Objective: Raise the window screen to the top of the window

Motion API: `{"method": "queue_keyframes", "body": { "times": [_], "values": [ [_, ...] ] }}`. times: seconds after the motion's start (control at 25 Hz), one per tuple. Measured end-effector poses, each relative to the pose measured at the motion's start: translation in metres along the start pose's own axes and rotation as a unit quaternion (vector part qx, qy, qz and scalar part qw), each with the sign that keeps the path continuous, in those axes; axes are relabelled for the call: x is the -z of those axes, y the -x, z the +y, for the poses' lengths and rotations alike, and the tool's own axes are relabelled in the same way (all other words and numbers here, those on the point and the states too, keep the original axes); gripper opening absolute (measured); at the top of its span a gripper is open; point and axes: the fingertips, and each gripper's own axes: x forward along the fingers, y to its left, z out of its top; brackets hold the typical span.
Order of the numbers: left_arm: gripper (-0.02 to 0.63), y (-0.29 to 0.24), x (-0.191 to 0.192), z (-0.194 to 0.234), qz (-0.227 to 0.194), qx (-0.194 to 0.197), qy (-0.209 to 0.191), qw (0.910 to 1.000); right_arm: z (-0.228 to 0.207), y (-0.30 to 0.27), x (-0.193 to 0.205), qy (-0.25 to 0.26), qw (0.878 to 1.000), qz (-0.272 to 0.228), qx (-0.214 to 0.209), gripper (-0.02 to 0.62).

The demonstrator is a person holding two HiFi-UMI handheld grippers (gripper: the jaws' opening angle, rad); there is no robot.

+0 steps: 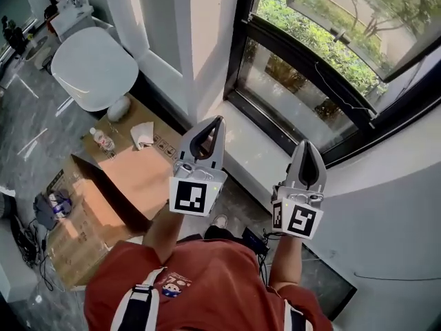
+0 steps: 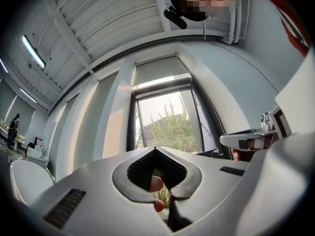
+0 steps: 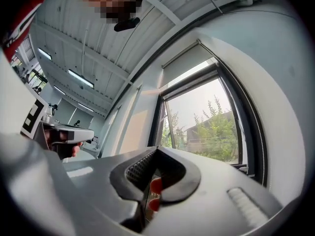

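We hold the left gripper and the right gripper side by side, tips tilted a little upward. Both are closed tight with nothing between the jaws. We judge this to be the approach, with no hold on the screen yet. To do it well, we should open one set of jaws before reaching, find the screen's bottom edge or pull, and lift straight up so it runs evenly. In the head view the window lies at 1 o'clock from the grippers, beyond the sill and well apart. In the left gripper view a grey panel, likely the screen, spans the window's top at 12 o'clock.
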Motion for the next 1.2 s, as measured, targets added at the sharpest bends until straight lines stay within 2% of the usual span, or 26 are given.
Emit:
{"method": "queue_keyframes", "body": {
  "times": [0.24,0.64,0.88,1.2],
  "values": [
    [0.006,-0.053,0.010,-0.026,-0.003,0.031,0.000,0.9995,-0.048,-0.019,0.015,0.003,0.999,0.003,0.032,0.009],
    [0.006,-0.125,0.031,-0.058,-0.004,0.092,0.009,0.9957,-0.103,-0.037,0.036,0.020,0.996,0.010,0.090,0.009],
    [0.006,-0.179,0.048,-0.071,-0.011,0.138,0.022,0.9901,-0.135,-0.055,0.053,0.031,0.989,0.016,0.143,0.009],
    [0.006,-0.255,0.060,-0.064,-0.018,0.188,0.036,0.9814,-0.156,-0.105,0.066,0.052,0.980,0.021,0.191,0.009]
  ]
}}
